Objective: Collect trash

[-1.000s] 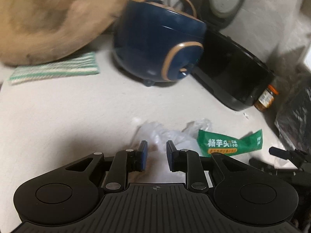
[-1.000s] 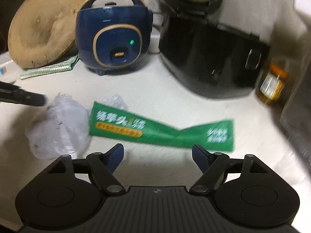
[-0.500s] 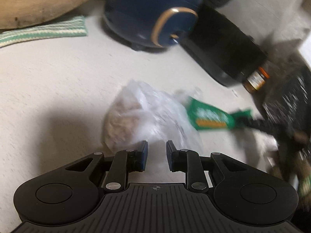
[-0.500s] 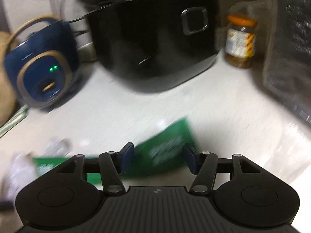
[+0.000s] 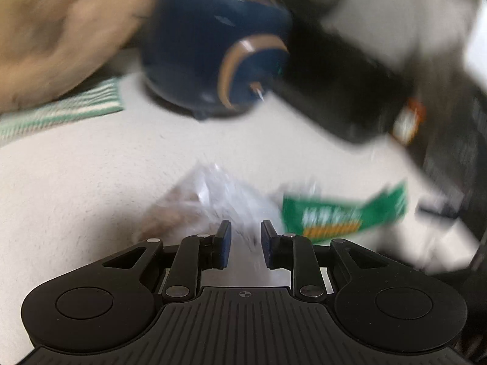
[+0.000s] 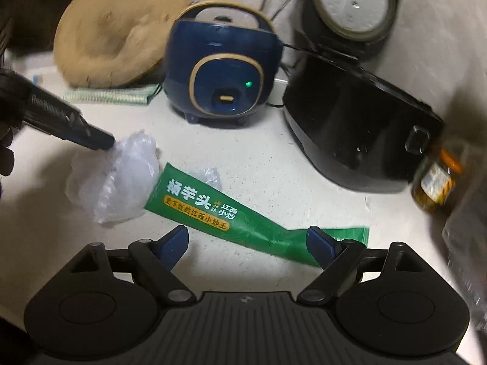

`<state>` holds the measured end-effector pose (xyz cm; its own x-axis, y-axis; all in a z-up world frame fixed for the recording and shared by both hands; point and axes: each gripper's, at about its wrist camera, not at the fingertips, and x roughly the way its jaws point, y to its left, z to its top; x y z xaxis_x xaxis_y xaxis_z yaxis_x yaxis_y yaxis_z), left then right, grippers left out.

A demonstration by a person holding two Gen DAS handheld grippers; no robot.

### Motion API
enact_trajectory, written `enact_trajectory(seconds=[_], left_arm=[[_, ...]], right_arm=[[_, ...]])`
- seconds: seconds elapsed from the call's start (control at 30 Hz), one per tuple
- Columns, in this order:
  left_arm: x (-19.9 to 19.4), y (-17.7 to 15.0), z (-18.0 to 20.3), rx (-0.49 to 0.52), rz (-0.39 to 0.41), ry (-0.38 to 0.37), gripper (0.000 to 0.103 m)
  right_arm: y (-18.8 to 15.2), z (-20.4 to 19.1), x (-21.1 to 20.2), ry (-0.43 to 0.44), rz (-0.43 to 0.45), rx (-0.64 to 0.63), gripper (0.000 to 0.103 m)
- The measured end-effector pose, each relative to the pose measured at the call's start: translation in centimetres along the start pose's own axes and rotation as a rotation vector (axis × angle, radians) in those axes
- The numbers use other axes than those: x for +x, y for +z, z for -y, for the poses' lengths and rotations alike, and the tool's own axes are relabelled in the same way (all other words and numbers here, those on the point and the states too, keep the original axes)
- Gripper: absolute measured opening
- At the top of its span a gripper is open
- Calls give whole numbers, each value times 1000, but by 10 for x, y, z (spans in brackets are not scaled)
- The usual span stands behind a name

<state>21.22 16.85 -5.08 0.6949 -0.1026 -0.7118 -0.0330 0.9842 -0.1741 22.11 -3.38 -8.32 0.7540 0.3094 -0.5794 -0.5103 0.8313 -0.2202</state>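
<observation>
A crumpled clear plastic bag (image 6: 114,179) lies on the white counter, with a green snack wrapper (image 6: 240,216) to its right. In the left wrist view, which is blurred, the bag (image 5: 210,203) is just ahead of my left gripper (image 5: 245,241); its jaws stand narrowly apart with a fold of the bag between them, and whether it is pinched is unclear. The wrapper (image 5: 341,216) lies to the right. My right gripper (image 6: 248,241) is wide open, held above the wrapper's near end. The left gripper's fingertips (image 6: 97,141) touch the bag's top.
A blue rice cooker (image 6: 223,70), a black cooker (image 6: 359,124) and a grey cooker (image 6: 350,6) stand at the back. A wooden board (image 6: 118,30) leans at back left over a striped cloth (image 6: 112,95). A jar (image 6: 438,182) and dark mesh bag (image 6: 468,237) sit right.
My right gripper pulled back and opened wide; the wrapper left its jaws and lies on the counter. My left gripper stays at the plastic bag, its view shifting fast.
</observation>
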Motion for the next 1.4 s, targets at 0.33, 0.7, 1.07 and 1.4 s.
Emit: enact_trajectory(seconds=[0.33, 0.7, 1.07, 1.4], left_arm=[[17, -10, 8, 76, -63, 82, 26], [16, -14, -3, 39, -41, 0, 26], [18, -17, 3, 90, -26, 8, 26], [17, -21, 8, 140, -5, 24, 26]], right_arm=[[10, 32, 44, -55, -45, 66, 85], [-3, 65, 51, 132, -140, 374, 88], [5, 15, 23, -57, 1, 51, 88], [-4, 138, 54, -224, -56, 490, 56]])
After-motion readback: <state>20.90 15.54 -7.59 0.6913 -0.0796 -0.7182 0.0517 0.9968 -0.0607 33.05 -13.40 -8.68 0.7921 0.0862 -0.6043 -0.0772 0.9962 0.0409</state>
